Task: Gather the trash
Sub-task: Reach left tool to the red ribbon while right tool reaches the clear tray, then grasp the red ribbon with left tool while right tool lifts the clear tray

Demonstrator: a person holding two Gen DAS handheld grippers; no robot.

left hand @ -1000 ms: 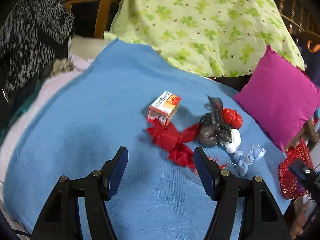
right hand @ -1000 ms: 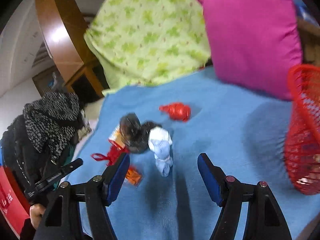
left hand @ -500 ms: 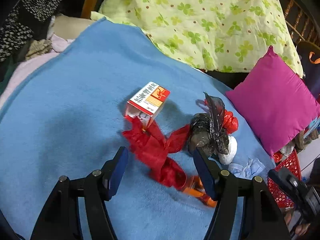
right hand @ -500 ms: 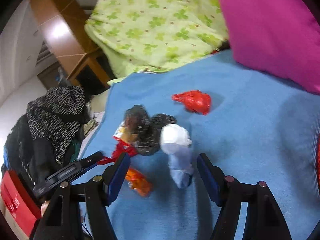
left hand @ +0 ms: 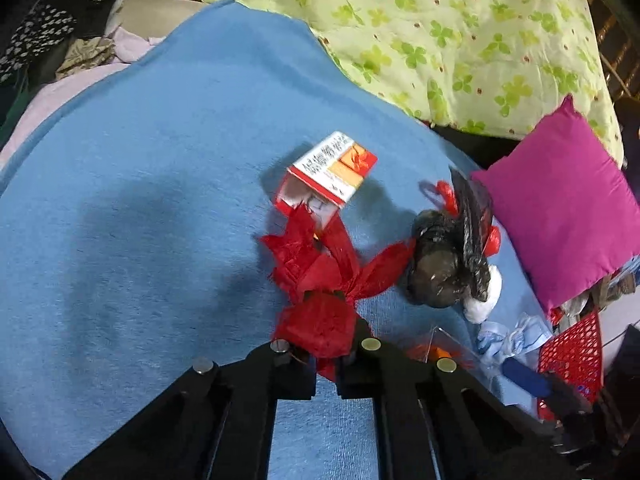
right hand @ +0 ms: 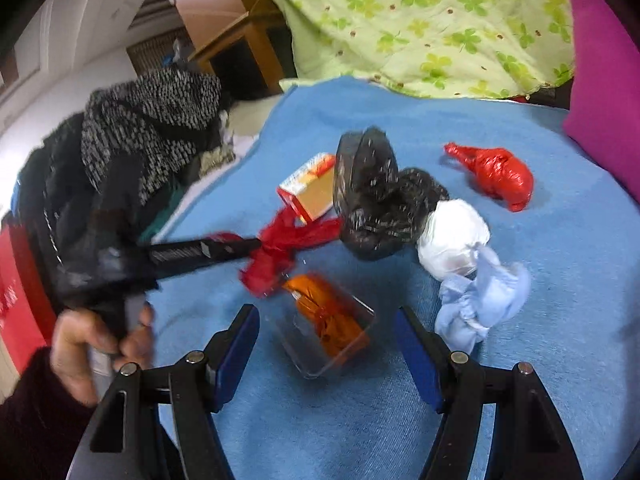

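Blue bed blanket (left hand: 140, 200) at frame centre is carrying light, soft red plastic wrap (left hand: 320, 320), which the left hand-held gripper (left hand: 326, 354) is pinching shut at its bunched end.

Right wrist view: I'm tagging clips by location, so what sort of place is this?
Probably a bedroom at home: a blue blanket spread like bedding, a clover-print quilt, a magenta pillow.

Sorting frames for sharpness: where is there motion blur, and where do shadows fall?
Right wrist view: the hand and left gripper at the left are smeared, while the clear box stays fairly crisp. Left wrist view: a broad dark shadow on the blue blanket, and the red bag is slightly soft.
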